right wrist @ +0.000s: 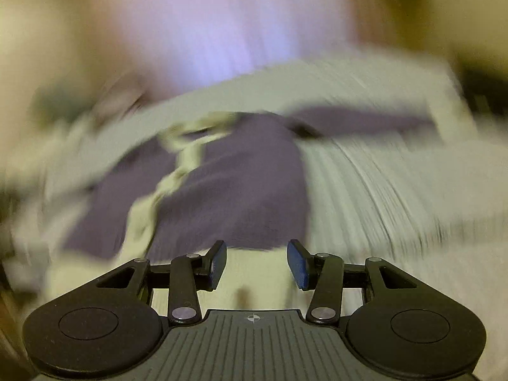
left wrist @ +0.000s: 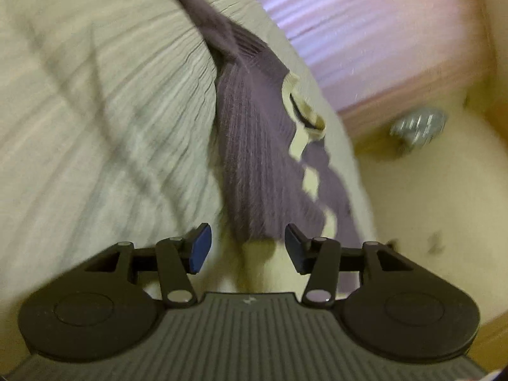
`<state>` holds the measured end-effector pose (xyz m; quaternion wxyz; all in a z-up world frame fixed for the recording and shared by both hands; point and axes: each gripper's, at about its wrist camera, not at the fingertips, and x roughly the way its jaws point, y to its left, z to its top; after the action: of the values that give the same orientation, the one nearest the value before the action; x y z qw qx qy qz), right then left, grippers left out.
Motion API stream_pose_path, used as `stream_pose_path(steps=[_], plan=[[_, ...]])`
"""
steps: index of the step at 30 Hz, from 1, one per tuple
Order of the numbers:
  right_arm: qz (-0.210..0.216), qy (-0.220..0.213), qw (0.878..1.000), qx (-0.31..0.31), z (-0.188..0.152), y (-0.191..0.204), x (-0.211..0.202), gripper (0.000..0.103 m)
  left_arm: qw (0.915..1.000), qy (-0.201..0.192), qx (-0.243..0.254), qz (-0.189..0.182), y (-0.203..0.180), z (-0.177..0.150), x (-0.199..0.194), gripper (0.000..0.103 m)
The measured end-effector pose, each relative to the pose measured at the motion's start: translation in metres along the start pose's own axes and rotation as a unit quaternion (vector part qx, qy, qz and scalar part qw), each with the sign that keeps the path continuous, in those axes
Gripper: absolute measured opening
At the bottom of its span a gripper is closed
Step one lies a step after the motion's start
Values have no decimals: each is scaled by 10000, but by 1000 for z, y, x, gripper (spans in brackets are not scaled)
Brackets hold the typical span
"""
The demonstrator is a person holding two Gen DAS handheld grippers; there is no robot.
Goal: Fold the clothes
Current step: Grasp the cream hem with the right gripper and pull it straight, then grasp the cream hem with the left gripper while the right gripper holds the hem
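Purple ribbed-knit cardigan with a cream diamond-patterned front band [left wrist: 254, 158] lies spread on a pale grey-green ribbed bedcover [left wrist: 111, 111], on what looks like a bed. It lies flat, so my reading is that it has been laid out for folding and no fold has been started on the near edge.

In the left wrist view its long axis runs from the hem just ahead of the left hand-held gripper [left wrist: 247, 247] up and away to the neck end, where a sleeve [left wrist: 190, 9] trails off toward the top. The cream band runs along the cardigan's right edge. In the right wrist view, which is badly blurred, the body [right wrist: 222, 190] points away from the camera and one sleeve [right wrist: 365, 120] stretches out to the right.

Both tools are released. The left one's blue pads stand apart with the hem just beyond them, not pinched. The right hand-held gripper [right wrist: 257, 263] also stands parted, nothing between its pads, with the hem close ahead.

A pink striped fabric [left wrist: 365, 31] lies beyond the bedcover, and a small silvery object [left wrist: 419, 127], too blurred to name, sits to the right.
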<state>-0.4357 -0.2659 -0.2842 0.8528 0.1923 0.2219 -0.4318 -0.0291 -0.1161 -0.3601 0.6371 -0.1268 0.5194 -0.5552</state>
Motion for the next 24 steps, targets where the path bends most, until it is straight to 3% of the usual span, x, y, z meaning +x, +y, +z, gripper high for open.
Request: stream_pose_path(steps=[2,5,8,11,13,14,15,17,20,23,24], plan=[[278,-54,9929,-1156,-10,45,-1,47,9991,-28,349,225,-3,-15,-26,45],[837,-112,9611,-2631,-30,110,1,47,9984,-96,457,305,-4,-36,-56,45],[1268,-134,9232,-3624,-49,167,15,47,9991,-128,304,269,-2,-51,-74,45],[1388,-339,8961,-4203,-63,205,32,47,9989,-137,335,297,0,-60,-90,45],[1323,-416,9207,-3647,-51,199,39,43,9979,-168,467,425,-1,-64,-98,45],[1289,-454,9318,-3363,-44,196,43,4,9970,-185,583,479,-5,-64,-99,45],[1253,-491,9419,-3077,-38,194,47,1,9958,-197,719,523,-9,-65,-98,45],[1178,-563,9597,-2488,-25,188,54,1,9927,-230,1004,624,-19,-66,-95,46],[1056,-330,9919,-621,8,137,64,0,9856,-226,1474,792,-35,-71,-84,46],[1120,1,9894,919,24,85,75,0,9745,-141,2092,795,-61,-79,-60,46],[1200,56,9867,1098,24,76,74,0,9698,-147,2313,759,-71,-83,-51,47]])
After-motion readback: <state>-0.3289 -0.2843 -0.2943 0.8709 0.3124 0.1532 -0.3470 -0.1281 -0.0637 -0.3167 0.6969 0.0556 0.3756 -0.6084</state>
